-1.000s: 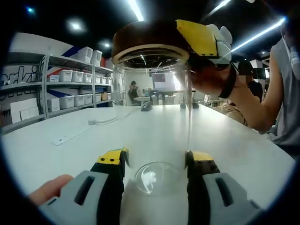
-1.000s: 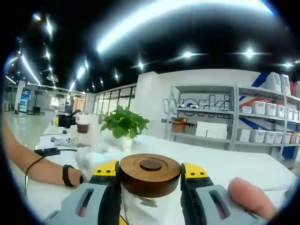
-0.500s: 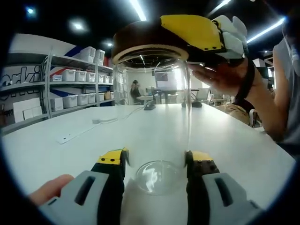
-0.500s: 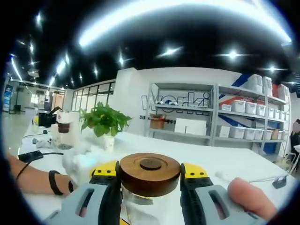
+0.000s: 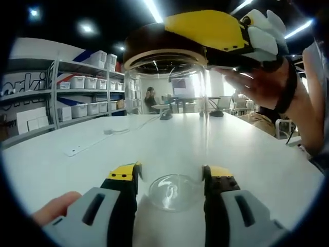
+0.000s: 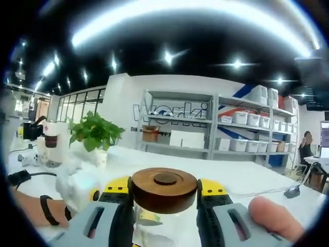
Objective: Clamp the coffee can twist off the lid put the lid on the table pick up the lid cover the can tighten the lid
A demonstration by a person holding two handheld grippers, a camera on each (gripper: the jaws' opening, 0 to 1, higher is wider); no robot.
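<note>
While the twist is under way, this is how things stand, biggest first:

Table (image 5: 61,170): white, spreading across the lower half of the left gripper view and carrying the can.
Coffee can (image 5: 167,118): clear glass, upright at centre frame in the left gripper view, its base on the table between the yellow-tipped fingers.
Left gripper (image 5: 169,177): fingers closed in against the can's base on both sides, so the can looks clamped.
Right gripper (image 6: 164,191): fingers pinched on the lid from either side; in the left gripper view it comes in at upper right, over the can's mouth.
Lid (image 6: 164,189): dark wood, round, lower centre of the right gripper view, sitting on the can's mouth.
Progress: clamping looks done; the lid is on the can, so I judge the twist-off is in hand. Putting it down, picking it up, covering and tightening remain.
Writing: big letters on the far wall behind the shelves (image 6: 231,128), roughly "worki", partly hidden.
</note>
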